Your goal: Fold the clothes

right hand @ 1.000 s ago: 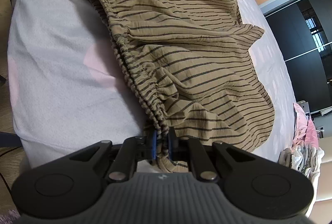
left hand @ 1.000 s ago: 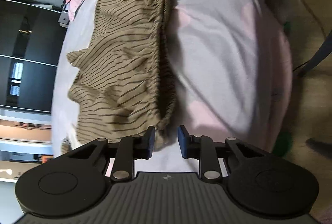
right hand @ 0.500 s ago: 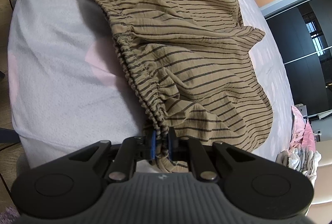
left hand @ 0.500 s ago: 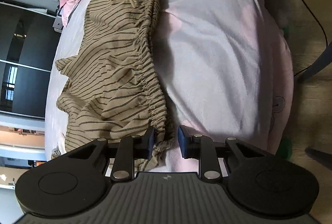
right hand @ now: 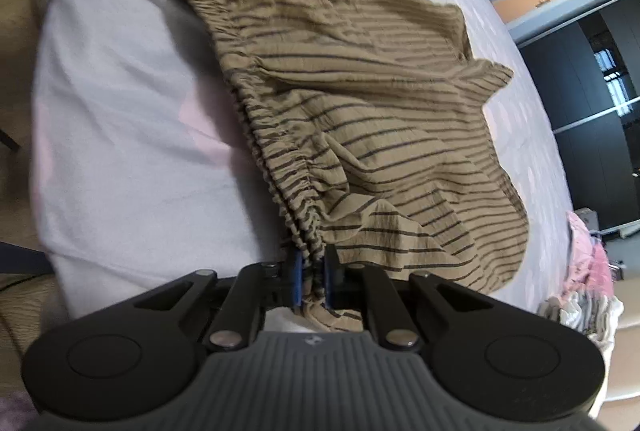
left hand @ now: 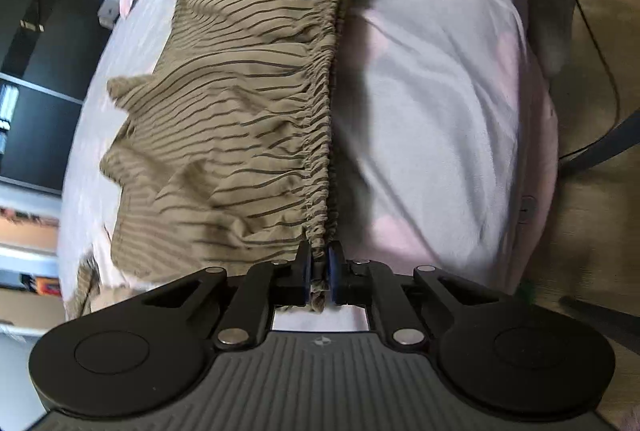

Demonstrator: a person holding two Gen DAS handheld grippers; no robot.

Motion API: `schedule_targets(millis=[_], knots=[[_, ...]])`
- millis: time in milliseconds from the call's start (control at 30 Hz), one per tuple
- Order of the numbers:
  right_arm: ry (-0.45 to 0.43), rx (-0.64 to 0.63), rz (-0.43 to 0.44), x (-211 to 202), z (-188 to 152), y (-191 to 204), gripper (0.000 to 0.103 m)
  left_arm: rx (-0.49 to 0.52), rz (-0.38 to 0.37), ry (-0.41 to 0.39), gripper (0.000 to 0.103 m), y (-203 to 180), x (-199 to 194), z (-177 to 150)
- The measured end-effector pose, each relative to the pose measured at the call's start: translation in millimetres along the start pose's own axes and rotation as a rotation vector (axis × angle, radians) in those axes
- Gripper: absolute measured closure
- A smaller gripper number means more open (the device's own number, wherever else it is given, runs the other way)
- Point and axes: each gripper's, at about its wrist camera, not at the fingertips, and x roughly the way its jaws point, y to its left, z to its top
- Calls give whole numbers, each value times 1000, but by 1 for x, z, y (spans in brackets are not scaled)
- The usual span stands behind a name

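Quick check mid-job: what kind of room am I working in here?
Most likely a bedroom at home. The striped garment lies on a bed with a pale sheet, more clothes are piled at its far end, and dark wardrobe-like panels stand beyond.

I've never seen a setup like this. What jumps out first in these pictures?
A tan garment with dark stripes lies spread on a pale lilac and pink bed cover. Its gathered elastic waistband runs between two black tools: the left hand-held gripper is closing on one end, the right hand-held gripper pinches the other. More clothes are piled at the bed's far edge.
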Motion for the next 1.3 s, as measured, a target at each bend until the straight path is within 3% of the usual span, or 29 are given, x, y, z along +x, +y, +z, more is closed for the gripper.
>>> schedule_targets(millis=[133,400,500,600,667,700,733,767,833,933,1033,1300], knots=[[-37,-48,102,-30,-1,7,93,-41,-95,4,97,18,-21,-3],[12,-143,334,-56,-12,28,93,45,-314,24,98,-9,-37,-12],[30,-166,335,-48,-13,36,93,15,-330,48,97,-14,-22,-14],[32,-143,337,-44,-13,32,92,-79,-359,67,95,-2,-12,-17],[25,-112,343,-45,-14,26,84,-155,-391,63,90,11,-12,-21],[18,-95,349,-46,-14,23,77,-185,-403,58,86,17,-14,-23],[11,-78,355,-48,-14,20,64,-214,-414,53,77,23,-16,-24],[2,-59,369,-50,-14,19,63,-240,-428,47,68,28,-18,-26],[-34,-14,422,-59,-15,15,63,-264,-470,22,61,35,-26,-28],[-114,75,475,-75,-15,-4,62,-338,-512,-27,61,59,-33,-28],[-166,212,429,-81,-13,-35,63,-461,-526,-60,61,91,-34,-30],[-175,578,211,-64,-27,-124,68,-741,-339,-54,61,178,-3,-47]])
